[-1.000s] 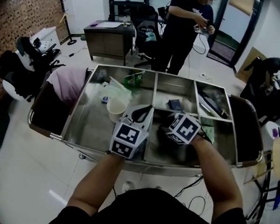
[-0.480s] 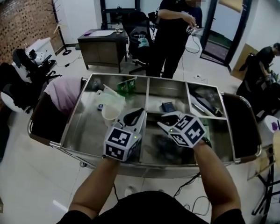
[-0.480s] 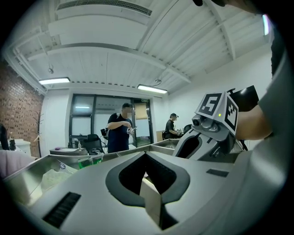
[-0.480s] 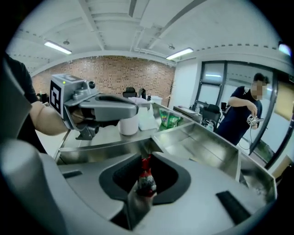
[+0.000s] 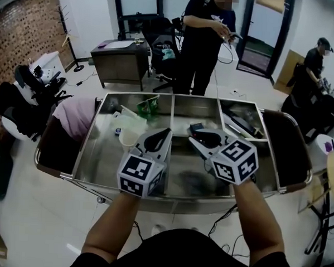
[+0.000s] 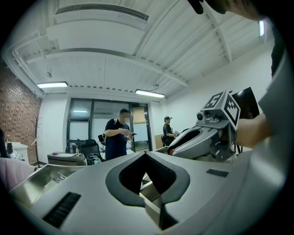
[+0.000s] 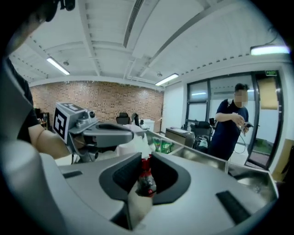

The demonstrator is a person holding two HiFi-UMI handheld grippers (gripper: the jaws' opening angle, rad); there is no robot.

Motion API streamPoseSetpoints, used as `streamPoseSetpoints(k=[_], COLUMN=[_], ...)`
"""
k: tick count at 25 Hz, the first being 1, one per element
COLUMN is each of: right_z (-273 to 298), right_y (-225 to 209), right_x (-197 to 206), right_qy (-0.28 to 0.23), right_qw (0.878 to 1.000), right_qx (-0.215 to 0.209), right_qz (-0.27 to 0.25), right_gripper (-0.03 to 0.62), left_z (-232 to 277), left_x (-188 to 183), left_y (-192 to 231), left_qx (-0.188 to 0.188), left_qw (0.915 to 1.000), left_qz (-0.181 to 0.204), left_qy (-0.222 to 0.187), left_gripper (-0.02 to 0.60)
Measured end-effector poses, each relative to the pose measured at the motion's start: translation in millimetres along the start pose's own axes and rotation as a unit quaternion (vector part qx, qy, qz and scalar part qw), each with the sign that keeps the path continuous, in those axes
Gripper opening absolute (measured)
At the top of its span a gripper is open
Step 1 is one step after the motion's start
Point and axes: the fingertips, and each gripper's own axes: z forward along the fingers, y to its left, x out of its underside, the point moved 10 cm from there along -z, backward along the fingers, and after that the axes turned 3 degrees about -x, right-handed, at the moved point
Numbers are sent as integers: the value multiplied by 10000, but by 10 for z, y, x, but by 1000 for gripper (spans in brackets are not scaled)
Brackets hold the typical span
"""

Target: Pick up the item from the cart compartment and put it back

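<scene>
Pinching a small red packet [image 7: 146, 178] up over the cart [image 5: 99, 154], the right gripper [image 7: 144, 159] has just been closing its jaws on it; it looks light, soft and crinkly, so a gentle hold on its flat middle seems best, while the left gripper [image 6: 145, 155] is closed with nothing in it.

Small crinkly packet [image 7: 146, 181] — red at the top, dark and glossy below. Upright, pinched between the jaws of the right gripper [image 7: 146, 160], just drawn closed on it — held clear above the steel cart [image 5: 101, 154], over its middle compartment [image 5: 179, 159].
</scene>
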Motion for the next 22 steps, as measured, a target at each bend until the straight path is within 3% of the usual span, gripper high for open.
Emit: streamPoseSetpoints(k=[8, 15, 22], right_z=[-582, -877, -1175], right_y=[226, 435, 508], right_x=[-113, -47, 129], right_qy=[-1162, -1454, -1842], right_qw=[9925, 9883, 9790], right_qx=[256, 389, 630], right_qz=[288, 233, 604], right_gripper=[81, 81, 80], left_z=[-269, -436, -604], left_x=[-273, -354, -344], left_y=[-273, -454, -582], left_qx=[271, 332, 405], left_qw=[9992, 9984, 9979], left_qz=[59, 3, -12], left_qy=[-280, -454, -499], left_gripper=[0, 0, 0])
